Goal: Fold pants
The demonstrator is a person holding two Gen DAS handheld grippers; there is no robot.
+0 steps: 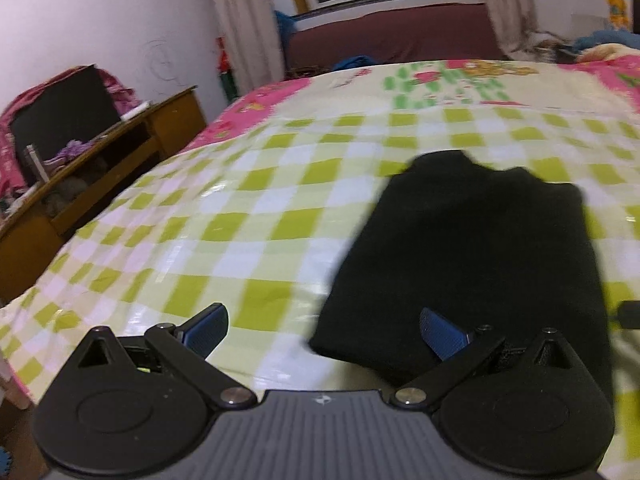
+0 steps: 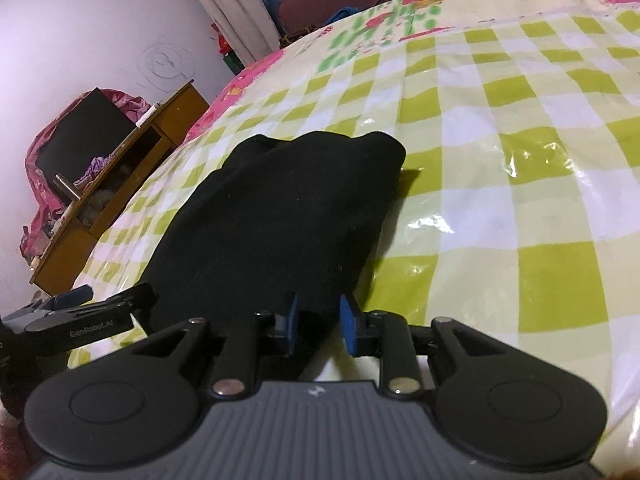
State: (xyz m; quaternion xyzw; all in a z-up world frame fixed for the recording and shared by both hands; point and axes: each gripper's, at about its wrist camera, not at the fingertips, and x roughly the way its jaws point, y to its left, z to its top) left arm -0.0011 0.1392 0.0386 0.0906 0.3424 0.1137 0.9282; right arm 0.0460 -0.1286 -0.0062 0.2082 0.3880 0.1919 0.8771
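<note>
The black pants (image 1: 472, 256) lie folded into a compact stack on the green-checked bed cover (image 1: 240, 216). My left gripper (image 1: 324, 330) is open and empty, hovering over the near left corner of the stack. In the right wrist view the pants (image 2: 280, 216) stretch away from me, and my right gripper (image 2: 319, 320) is shut on their near edge, with the black cloth between its blue pads (image 2: 349, 322). The left gripper (image 2: 80, 312) shows at the left edge of that view, beside the pants.
A wooden desk (image 1: 120, 152) with a black monitor (image 1: 64, 116) stands left of the bed, also in the right wrist view (image 2: 120, 176). A maroon bench (image 1: 392, 36) sits under the window beyond the bed. Pink bedding (image 1: 616, 76) lies at the far right.
</note>
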